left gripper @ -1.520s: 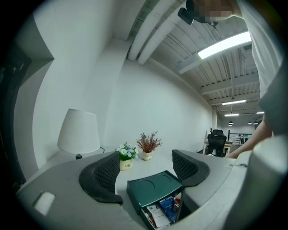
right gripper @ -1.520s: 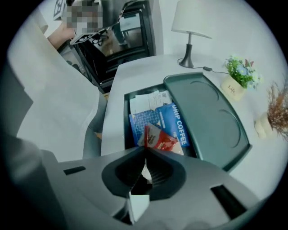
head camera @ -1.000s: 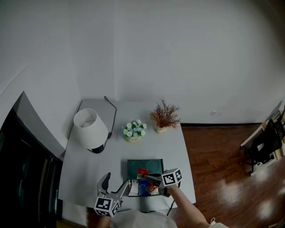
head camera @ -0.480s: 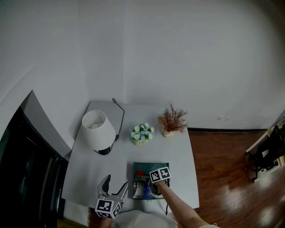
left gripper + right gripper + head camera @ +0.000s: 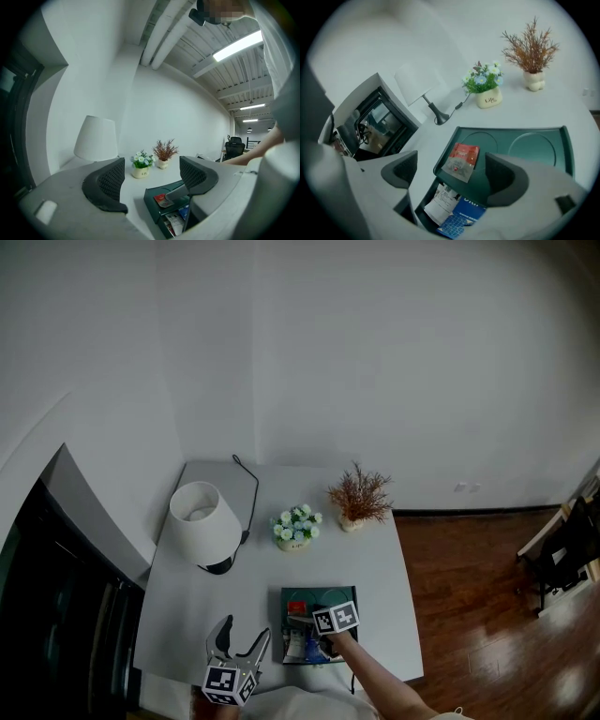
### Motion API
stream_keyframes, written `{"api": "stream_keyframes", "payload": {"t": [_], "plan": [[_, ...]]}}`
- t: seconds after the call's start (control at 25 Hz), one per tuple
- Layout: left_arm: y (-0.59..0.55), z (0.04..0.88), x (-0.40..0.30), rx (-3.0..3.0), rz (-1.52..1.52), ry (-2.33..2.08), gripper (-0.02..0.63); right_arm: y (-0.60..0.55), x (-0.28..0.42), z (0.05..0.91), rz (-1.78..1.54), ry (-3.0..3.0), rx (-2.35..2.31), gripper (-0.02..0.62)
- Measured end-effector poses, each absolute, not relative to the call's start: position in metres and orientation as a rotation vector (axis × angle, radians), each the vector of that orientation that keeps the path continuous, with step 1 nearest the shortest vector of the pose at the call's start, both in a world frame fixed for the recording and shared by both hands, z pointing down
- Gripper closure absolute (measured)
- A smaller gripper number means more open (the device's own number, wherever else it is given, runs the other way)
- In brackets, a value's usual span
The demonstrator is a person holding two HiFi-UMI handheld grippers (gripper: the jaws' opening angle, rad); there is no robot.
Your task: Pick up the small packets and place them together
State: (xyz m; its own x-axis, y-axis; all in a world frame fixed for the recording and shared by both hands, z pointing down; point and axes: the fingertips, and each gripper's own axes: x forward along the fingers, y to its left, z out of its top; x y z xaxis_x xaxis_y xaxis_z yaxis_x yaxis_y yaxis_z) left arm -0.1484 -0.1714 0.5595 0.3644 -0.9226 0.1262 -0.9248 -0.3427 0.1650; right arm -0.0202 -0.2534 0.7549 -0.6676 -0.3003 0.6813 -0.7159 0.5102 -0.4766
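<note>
Left gripper (image 5: 241,638): it hovers over the near left part of the table, apart from the tray. Its jaws are spread with nothing between them.
Right gripper (image 5: 452,173): it is tilted down over the near end of the tray. Its jaws have just been opening and stand wide apart. The red packet lies below the gap, and neither pad presses it.
White packet (image 5: 443,204): it lies in the tray's near, lower compartment, on the left side.
Blue packet (image 5: 461,218): it shares that compartment, just beside the white packet and partly under the right jaw.
Red packet (image 5: 461,161): it lies flat on the tray's raised green part near the left edge, just beyond the compartment with the other two packets.
Tray (image 5: 512,130): dark green with two round recesses in its far half, it sits near the table's front edge.
Table (image 5: 197,606): white, set into a corner of the room.
Flower pot (image 5: 296,527): small pale blooms in a cream pot, beyond the tray.
Lamp (image 5: 202,521): white shade on a dark foot, left of the flowers, with its cable running toward the wall.
Dried plant (image 5: 359,498): reddish sprigs in a small pale vase, right of the flowers and nearest the wall.
</note>
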Motion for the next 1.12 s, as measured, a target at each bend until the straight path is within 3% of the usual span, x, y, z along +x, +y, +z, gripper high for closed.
{"api": "stream_keyframes", "payload": {"t": [0.32,0.64,0.8,1.12], "plan": [[-0.184,0.538,-0.135,2.487,-0.078,-1.653,0.253,-0.247,0.006,0.603,0.456,-2.787,0.989,0.169],[-0.189,0.521,-0.137,2.497,-0.098,-1.822,0.251,-0.218,0.096,0.535,-0.119,-2.585,1.509,0.169],[-0.187,0.524,-0.131,2.522,-0.027,-1.824,0.224,-0.202,0.123,0.542,-0.057,-2.576,1.602,0.17],[-0.187,0.526,-0.116,2.561,-0.034,-1.737,0.224,-0.192,0.1,0.624,0.172,-2.461,1.162,0.17]]}}
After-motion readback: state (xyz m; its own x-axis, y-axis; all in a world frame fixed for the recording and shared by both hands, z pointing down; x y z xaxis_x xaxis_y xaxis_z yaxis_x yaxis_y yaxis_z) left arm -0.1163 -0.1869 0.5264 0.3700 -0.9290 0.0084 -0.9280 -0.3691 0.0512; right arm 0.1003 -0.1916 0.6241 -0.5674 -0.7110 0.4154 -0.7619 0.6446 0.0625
